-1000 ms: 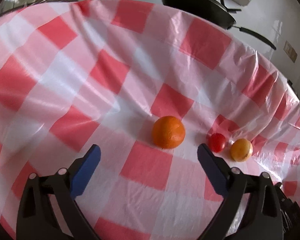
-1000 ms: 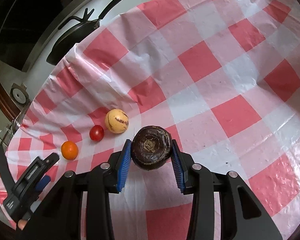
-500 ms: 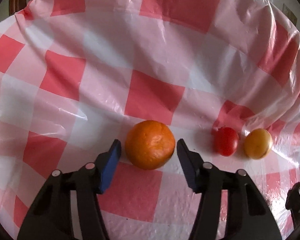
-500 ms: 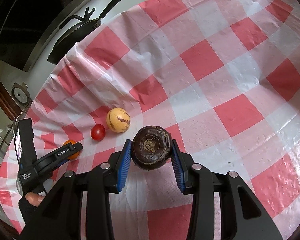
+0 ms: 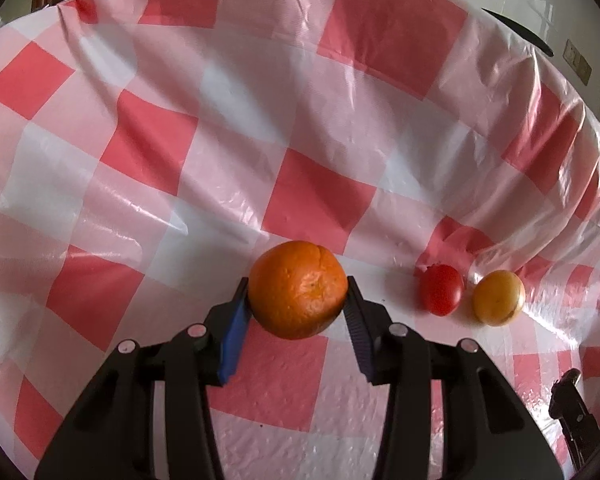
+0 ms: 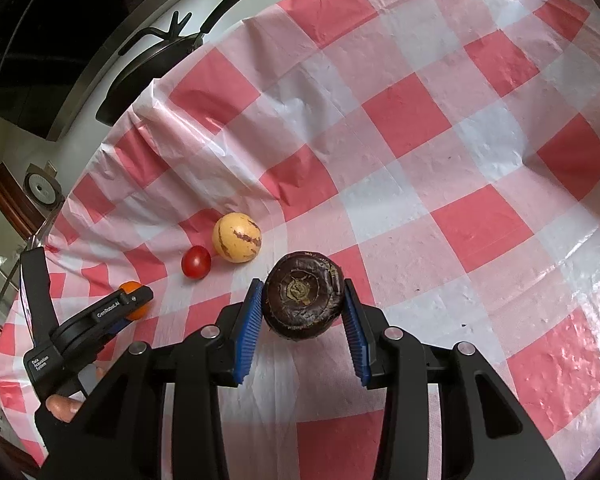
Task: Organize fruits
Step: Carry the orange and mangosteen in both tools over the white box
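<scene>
My left gripper (image 5: pixel 298 300) is shut on an orange (image 5: pixel 298 289) that rests on the red and white checked tablecloth (image 5: pixel 180 140). To its right lie a small red tomato (image 5: pixel 441 295) and a yellow striped fruit (image 5: pixel 498 298) in a row. My right gripper (image 6: pixel 303 300) is shut on a dark purple-brown round fruit (image 6: pixel 303 295) and holds it just above the cloth. In the right wrist view the yellow fruit (image 6: pixel 237 237), the tomato (image 6: pixel 196 261) and the orange (image 6: pixel 133 300) lie to the left, with the left gripper's fingers (image 6: pixel 112 308) around the orange.
A black frying pan (image 6: pixel 148 76) sits beyond the table's far edge by a dark cooktop. The cloth is wrinkled and bunched near the far edge (image 5: pixel 540 184). A wooden door frame (image 6: pixel 8 200) stands at the left.
My left gripper moved in on the orange and closed its jaws onto it. My right gripper kept still, holding the dark fruit.
</scene>
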A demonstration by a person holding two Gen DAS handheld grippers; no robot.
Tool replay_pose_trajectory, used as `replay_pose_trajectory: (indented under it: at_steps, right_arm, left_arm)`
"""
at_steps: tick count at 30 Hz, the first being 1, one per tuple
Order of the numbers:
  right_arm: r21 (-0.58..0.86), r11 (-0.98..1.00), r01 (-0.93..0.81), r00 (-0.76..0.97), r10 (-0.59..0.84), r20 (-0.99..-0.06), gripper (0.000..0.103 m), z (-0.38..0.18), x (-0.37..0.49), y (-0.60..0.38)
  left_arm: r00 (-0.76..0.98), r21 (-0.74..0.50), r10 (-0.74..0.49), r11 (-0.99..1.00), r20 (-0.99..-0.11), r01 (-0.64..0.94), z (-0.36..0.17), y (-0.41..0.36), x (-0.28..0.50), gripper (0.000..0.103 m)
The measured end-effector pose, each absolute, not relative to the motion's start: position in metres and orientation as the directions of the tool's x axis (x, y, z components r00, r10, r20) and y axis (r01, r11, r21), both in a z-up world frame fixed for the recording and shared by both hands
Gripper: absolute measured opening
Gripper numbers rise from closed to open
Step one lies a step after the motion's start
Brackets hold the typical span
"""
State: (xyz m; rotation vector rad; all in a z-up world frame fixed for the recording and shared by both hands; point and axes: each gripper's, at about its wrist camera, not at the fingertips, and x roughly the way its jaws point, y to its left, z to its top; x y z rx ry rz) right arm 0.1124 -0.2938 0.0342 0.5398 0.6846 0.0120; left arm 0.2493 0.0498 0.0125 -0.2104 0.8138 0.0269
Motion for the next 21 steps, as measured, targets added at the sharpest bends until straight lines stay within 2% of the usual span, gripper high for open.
replay_pose_trajectory:
  at_steps: [8,14,21]
  right_arm:
    - [0.496,0.855,0.155,0.778,0.204,-0.595,0.039,0.033,0.113,-0.296]
    - [0.485,0.863,0.145,0.770,0.210,-0.603,0.039,0.034,0.114,-0.293]
    - [0.464,0.876,0.134,0.790,0.188,-0.584,0.039,0.041,0.075,-0.291]
  left_arm:
    - [0.720,-0.210,-0.064,0.971,-0.691,-0.116,0.020,0.058,0.218,0.045]
    - [0.725,-0.151,-0.040,0.985,-0.688,-0.088,0.023,0.044,0.154,0.046]
    - [0.735,-0.149,-0.060,0.987,-0.676,-0.057,0.024,0.043,0.088,0.046]
